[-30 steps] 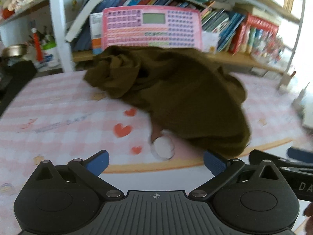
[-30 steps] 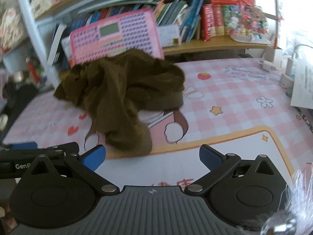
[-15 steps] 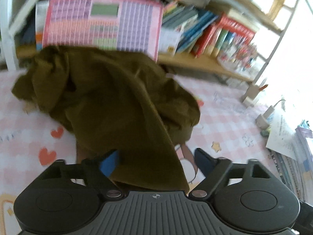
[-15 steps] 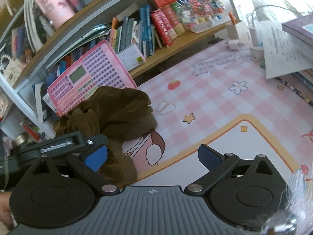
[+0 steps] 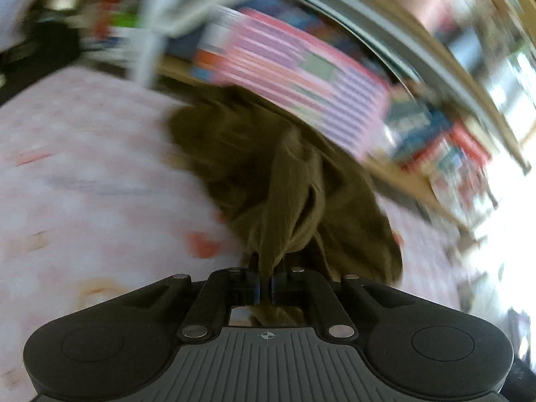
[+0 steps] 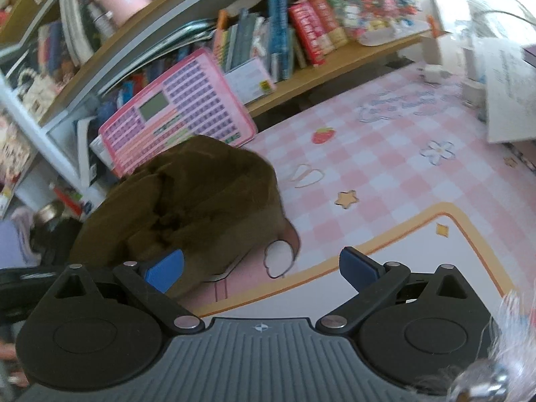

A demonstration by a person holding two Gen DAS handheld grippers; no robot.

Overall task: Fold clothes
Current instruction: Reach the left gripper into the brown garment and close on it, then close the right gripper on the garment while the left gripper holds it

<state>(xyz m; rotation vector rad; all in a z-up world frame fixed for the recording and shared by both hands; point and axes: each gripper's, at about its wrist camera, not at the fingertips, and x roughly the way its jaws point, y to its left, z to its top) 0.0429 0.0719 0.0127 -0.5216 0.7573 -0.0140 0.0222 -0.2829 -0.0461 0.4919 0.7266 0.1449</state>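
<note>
Left tongs [image 5: 265, 288] pinch brown garment [image 5: 288, 181]; right tongs [image 6: 261, 264] gape.

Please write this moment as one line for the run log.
left claw: just closed, pinching brown garment | right claw: open, empty | garment: crumpled on pink mat

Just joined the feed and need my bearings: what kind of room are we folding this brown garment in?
Most likely a home study or child's desk corner. Shelves packed with books run behind a desk covered by a pink checked cartoon mat, and a pink toy keyboard leans behind the crumpled brown garment.
</note>
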